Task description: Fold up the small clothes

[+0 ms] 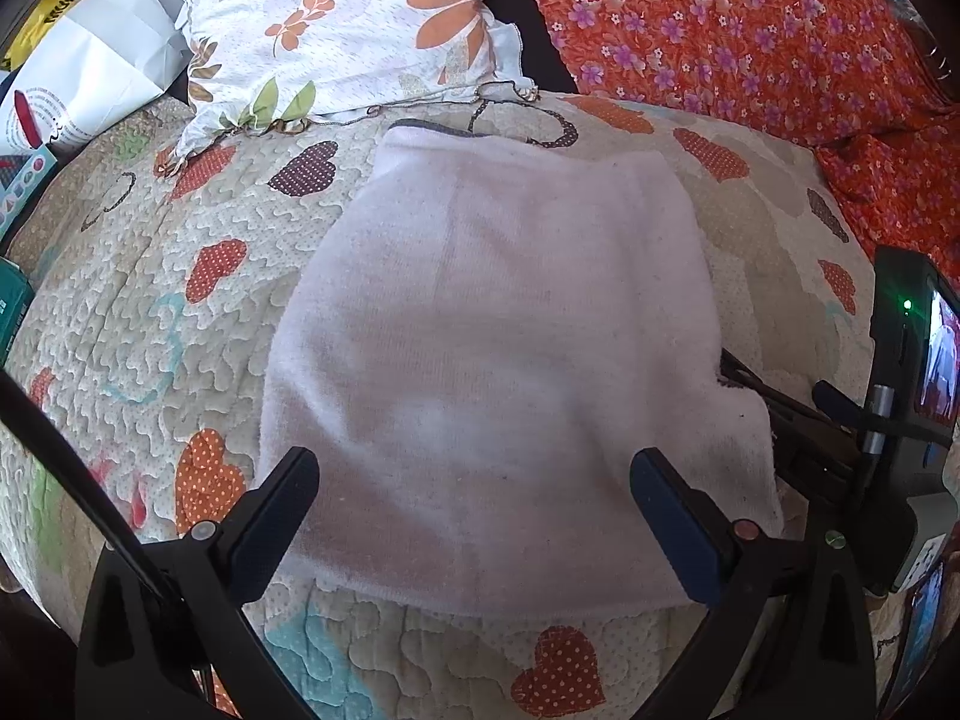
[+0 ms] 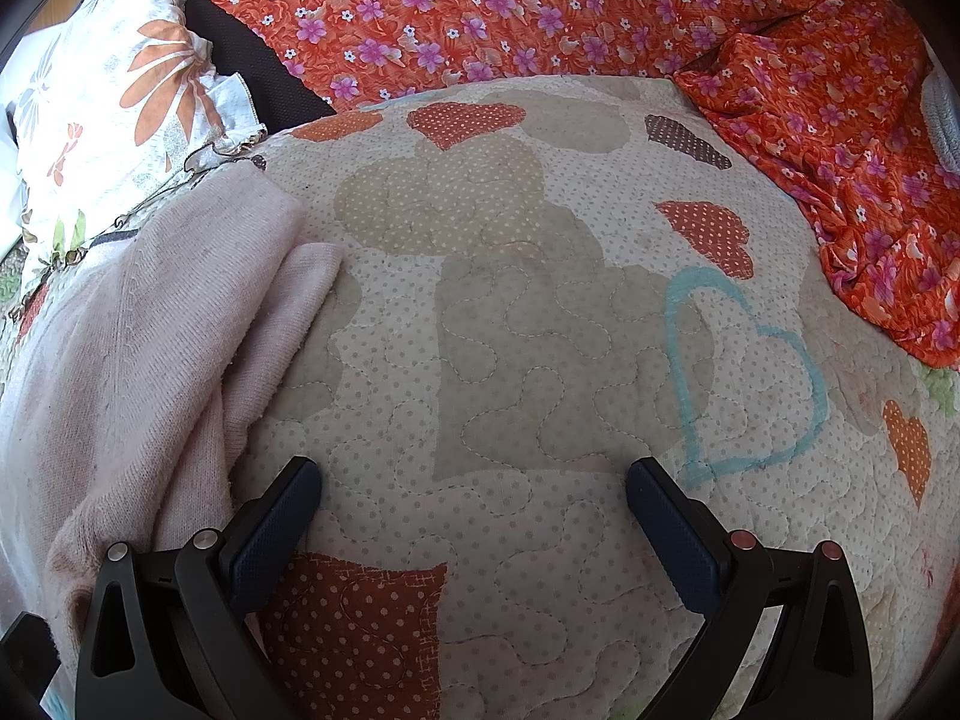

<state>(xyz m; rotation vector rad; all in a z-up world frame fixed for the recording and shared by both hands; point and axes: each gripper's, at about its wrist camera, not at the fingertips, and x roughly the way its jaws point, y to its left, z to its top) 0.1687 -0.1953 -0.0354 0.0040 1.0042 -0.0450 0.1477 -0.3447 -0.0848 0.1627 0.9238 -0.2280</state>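
A pale pink knit garment [image 1: 498, 324] lies folded flat on the quilted bedspread [image 1: 168, 312], its dark-edged collar end at the far side. My left gripper [image 1: 474, 498] hovers open over its near edge, nothing between the fingers. In the right wrist view the same garment [image 2: 138, 348] shows at the left, with a sleeve or fold [image 2: 282, 312] lying beside it. My right gripper [image 2: 474, 504] is open above bare quilt [image 2: 540, 312], its left fingertip close to the garment's edge. The right gripper's body [image 1: 888, 420] shows at the right edge of the left wrist view.
A floral pillow [image 1: 342, 24] lies at the far left behind the garment. Orange flowered fabric [image 2: 600, 6] is bunched along the back and right. White paper bags and boxes [image 1: 90, 66] sit at the far left.
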